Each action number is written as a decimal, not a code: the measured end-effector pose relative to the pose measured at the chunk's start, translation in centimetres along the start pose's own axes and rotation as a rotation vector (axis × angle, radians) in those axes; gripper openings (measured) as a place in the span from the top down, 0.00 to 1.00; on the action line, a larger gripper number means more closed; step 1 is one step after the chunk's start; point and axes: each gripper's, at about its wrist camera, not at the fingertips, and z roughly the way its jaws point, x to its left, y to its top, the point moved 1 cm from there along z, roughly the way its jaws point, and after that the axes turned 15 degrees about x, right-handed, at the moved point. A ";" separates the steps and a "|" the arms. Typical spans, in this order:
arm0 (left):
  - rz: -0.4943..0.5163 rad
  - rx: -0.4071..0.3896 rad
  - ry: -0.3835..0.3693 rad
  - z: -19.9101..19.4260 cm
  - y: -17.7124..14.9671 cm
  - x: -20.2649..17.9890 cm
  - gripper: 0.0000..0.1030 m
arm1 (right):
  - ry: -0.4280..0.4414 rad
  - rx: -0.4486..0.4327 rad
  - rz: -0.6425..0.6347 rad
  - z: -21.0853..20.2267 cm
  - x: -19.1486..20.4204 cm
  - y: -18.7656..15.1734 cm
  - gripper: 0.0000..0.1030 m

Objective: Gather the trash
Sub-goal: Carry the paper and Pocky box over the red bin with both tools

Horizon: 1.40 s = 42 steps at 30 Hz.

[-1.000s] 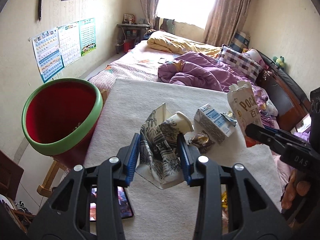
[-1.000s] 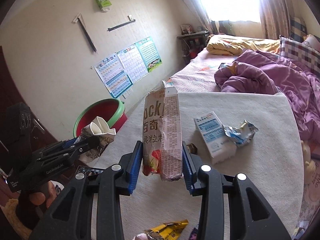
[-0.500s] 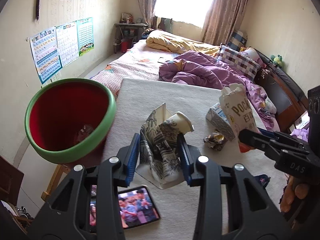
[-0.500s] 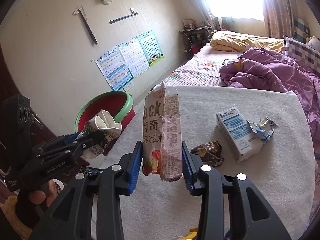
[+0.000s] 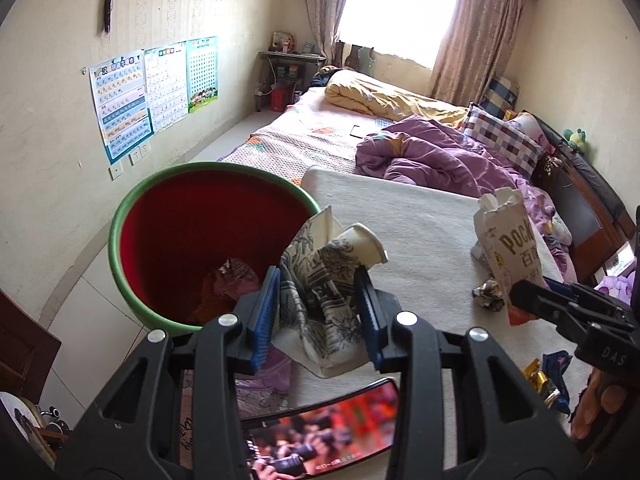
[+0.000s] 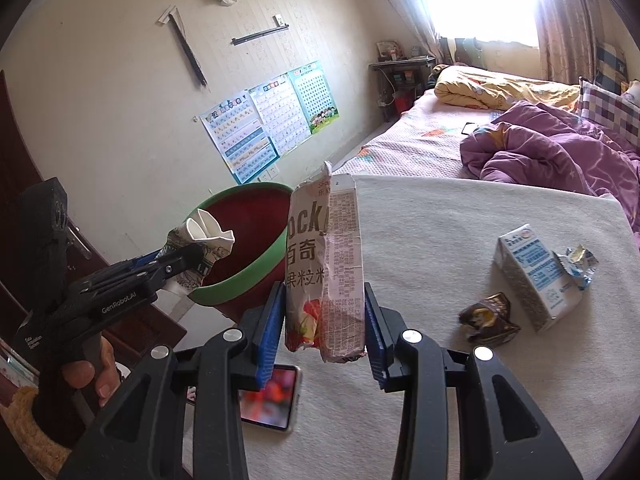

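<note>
Carrying trash, the left gripper (image 5: 318,312) clamped on a crumpled paper cup (image 5: 332,276) and the right gripper (image 6: 325,326) on a Pocky box (image 6: 324,264) could miss the red bin (image 5: 200,240) if released short of its rim.

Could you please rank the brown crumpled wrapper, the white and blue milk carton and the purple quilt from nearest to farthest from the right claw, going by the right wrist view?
1. The brown crumpled wrapper, on the white mat just to the right of the right claw.
2. The white and blue milk carton, right behind the wrapper, farther right.
3. The purple quilt, bunched on the bed beyond the mat, upper right.
</note>
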 end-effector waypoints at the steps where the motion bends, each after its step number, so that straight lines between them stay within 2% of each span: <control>1: -0.003 0.001 0.001 0.1 0.0 0.5 0.65 | 0.000 0.003 -0.001 0.2 0.3 0.0 0.65; 19: -0.014 0.002 0.005 0.5 0.8 6.5 0.65 | 0.016 0.038 -0.021 5.3 5.1 1.9 0.64; 42: -0.023 0.024 -0.001 2.8 2.2 8.7 0.65 | 0.014 0.075 -0.087 9.3 7.8 5.0 0.64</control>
